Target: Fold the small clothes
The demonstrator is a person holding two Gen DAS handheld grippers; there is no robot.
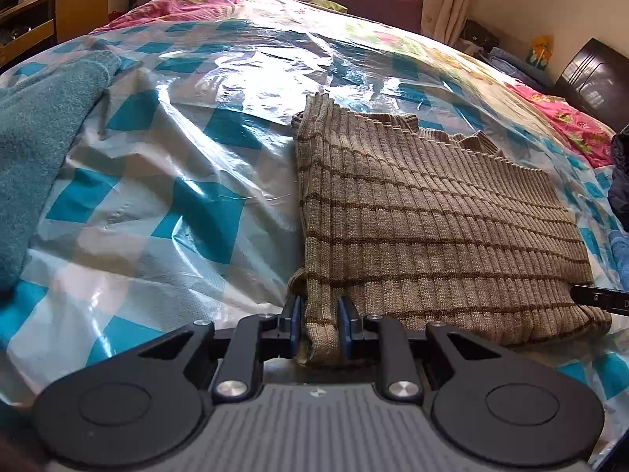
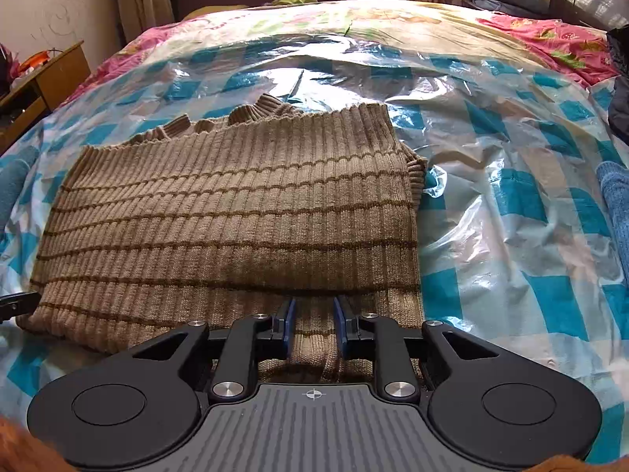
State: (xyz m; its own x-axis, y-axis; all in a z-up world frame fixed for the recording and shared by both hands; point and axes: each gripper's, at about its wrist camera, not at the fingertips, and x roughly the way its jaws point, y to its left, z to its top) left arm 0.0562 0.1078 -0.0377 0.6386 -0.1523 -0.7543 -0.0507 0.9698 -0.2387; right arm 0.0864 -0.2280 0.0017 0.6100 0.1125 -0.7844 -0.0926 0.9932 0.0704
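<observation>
A tan ribbed sweater with thin brown stripes lies folded on the bed, its cuffs and hem at the far edge. My left gripper is shut on a bunched fold at the sweater's near left corner, the cloth pinched between the blue pads. In the right wrist view the same sweater spreads to the left. My right gripper is shut on the near right edge, with a strip of knit held between its pads. Each gripper's tip shows at the edge of the other's view.
The bed carries a crinkled clear plastic sheet over blue and white checks. A teal knit garment lies at the left, a blue one and a dark one at the right. A wooden desk stands beyond the bed's left side.
</observation>
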